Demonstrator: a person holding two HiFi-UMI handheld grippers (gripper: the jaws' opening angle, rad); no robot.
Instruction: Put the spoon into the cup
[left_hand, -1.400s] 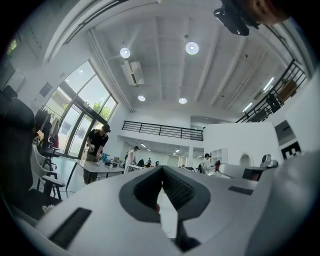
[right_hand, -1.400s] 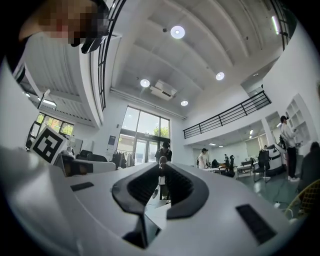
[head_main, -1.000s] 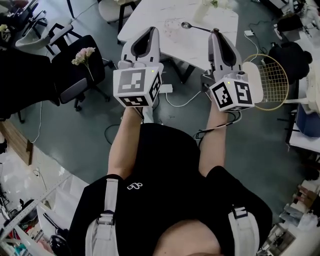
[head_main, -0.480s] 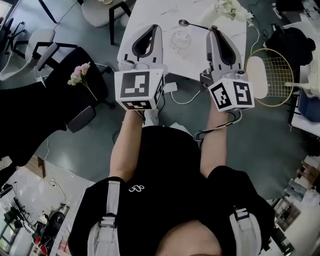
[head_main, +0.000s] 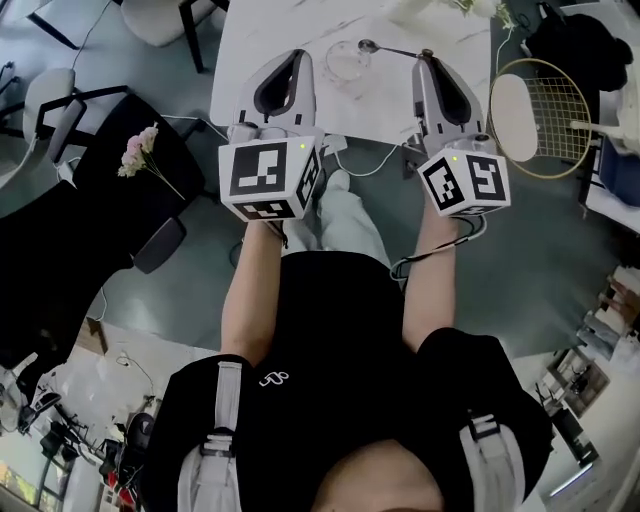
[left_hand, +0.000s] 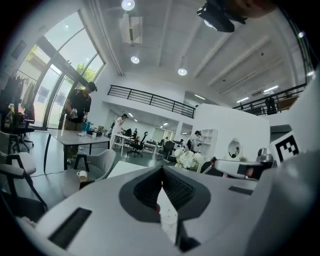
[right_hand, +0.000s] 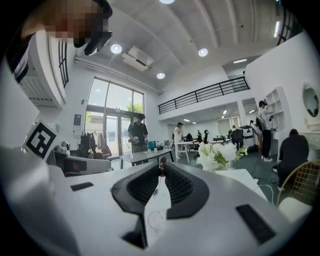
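Note:
A clear glass cup (head_main: 345, 62) stands on the white marble table (head_main: 262, 35), near its front edge. My right gripper (head_main: 428, 56) is shut on the handle end of a metal spoon (head_main: 385, 49). The spoon sticks out to the left, its bowl hanging just above and to the right of the cup. My left gripper (head_main: 298, 56) hangs left of the cup, shut and holding nothing. In the left gripper view its jaws (left_hand: 161, 172) meet at the tip. In the right gripper view the right gripper (right_hand: 161, 167) pinches a small dark bit at its tip.
White flowers (head_main: 470, 8) lie on the table behind the spoon. A badminton racket (head_main: 530, 105) sits on the floor to the right. At left, a black chair (head_main: 120, 190) carries a pink flower (head_main: 138, 150). Cables (head_main: 360, 165) run under the table edge. People stand far off.
Both grippers have moved forward to the table edge, near the cup. The spoon has travelled with the right gripper, its bowl now close by the cup's rim.

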